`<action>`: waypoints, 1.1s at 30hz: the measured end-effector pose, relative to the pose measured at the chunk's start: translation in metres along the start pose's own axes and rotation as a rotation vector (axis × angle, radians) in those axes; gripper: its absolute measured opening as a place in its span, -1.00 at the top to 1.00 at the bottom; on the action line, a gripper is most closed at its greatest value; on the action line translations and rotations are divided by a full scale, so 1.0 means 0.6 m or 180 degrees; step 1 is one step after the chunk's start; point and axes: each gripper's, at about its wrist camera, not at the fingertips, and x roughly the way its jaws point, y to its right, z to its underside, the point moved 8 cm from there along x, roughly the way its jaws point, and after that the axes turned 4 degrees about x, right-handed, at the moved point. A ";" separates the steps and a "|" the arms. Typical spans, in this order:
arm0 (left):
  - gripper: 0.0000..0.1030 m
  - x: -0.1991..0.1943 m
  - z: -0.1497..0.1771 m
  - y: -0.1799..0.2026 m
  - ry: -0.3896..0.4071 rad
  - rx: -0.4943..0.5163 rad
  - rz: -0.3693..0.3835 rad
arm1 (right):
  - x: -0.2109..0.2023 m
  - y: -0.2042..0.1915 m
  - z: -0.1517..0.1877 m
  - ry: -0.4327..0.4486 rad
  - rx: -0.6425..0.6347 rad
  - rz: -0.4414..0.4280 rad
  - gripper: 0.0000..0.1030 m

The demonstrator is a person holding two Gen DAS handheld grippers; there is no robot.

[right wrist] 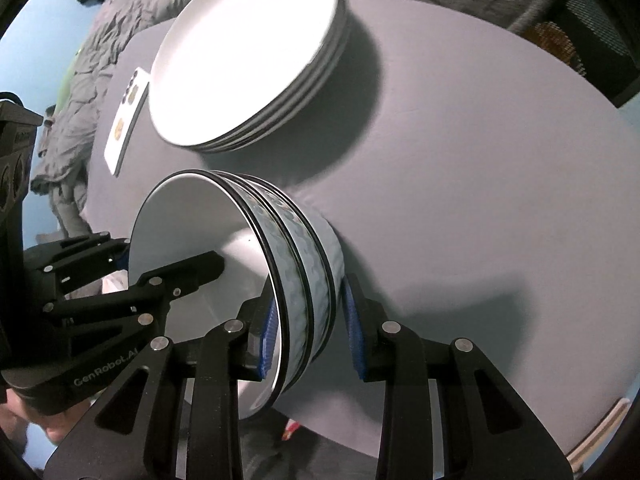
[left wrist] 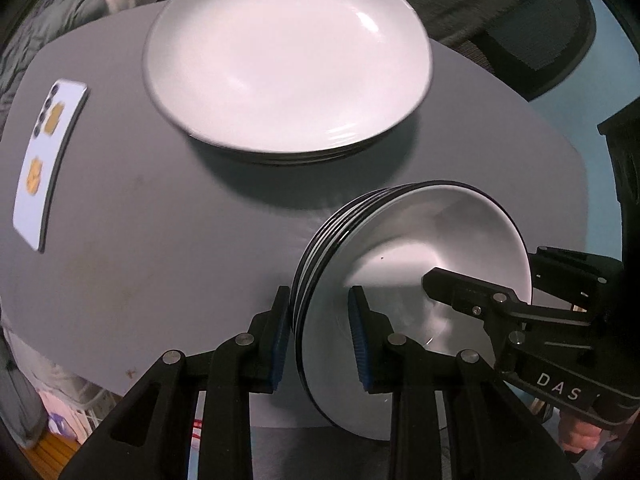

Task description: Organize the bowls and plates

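Observation:
A stack of several nested bowls (left wrist: 404, 248), white inside with dark rims and blue patterned sides (right wrist: 304, 248), sits on the grey table near its front edge. My left gripper (left wrist: 320, 344) straddles the stack's left rim, one finger outside and one inside, and appears closed on it. My right gripper (right wrist: 308, 332) straddles the opposite rim the same way. Each gripper shows in the other's view, my right gripper in the left wrist view (left wrist: 472, 292), my left gripper in the right wrist view (right wrist: 176, 276). A stack of white plates (left wrist: 288, 56) stands further back (right wrist: 248, 52).
A phone (left wrist: 48, 156) lies face down at the table's left side and also shows in the right wrist view (right wrist: 126, 118). A grey jacket (right wrist: 92, 60) hangs beyond the table's left edge. A dark chair (left wrist: 532, 20) stands behind the table. The round grey table (right wrist: 480, 184) extends to the right.

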 end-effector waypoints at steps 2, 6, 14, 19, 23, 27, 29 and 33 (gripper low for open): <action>0.46 0.000 0.000 -0.003 0.0010 -0.0049 0.0007 | 0.006 -0.010 0.000 -0.0008 -0.0014 0.0004 0.41; 0.46 0.000 -0.003 0.000 0.0007 -0.0071 0.0022 | 0.012 -0.021 -0.001 -0.0010 -0.0001 0.0014 0.41; 0.43 0.008 -0.013 0.008 -0.0021 0.0072 0.0143 | 0.009 -0.008 0.004 0.0078 0.0213 0.0014 0.41; 0.42 0.010 -0.018 0.004 -0.0061 0.0126 0.0236 | 0.008 -0.011 0.018 0.0128 0.0330 0.0025 0.41; 0.41 0.009 -0.016 0.002 -0.0064 0.0210 0.0290 | 0.003 -0.006 0.028 0.0224 0.0470 0.0013 0.42; 0.41 0.007 -0.015 0.005 -0.0044 0.0297 0.0274 | 0.000 0.003 0.029 0.0256 0.0621 -0.0026 0.42; 0.42 0.007 -0.015 0.005 -0.0050 0.0315 0.0266 | -0.001 0.003 0.029 0.0281 0.0649 -0.0013 0.43; 0.43 0.008 -0.016 0.009 -0.0102 0.0327 0.0232 | -0.003 0.001 0.030 0.0329 0.0656 0.0074 0.44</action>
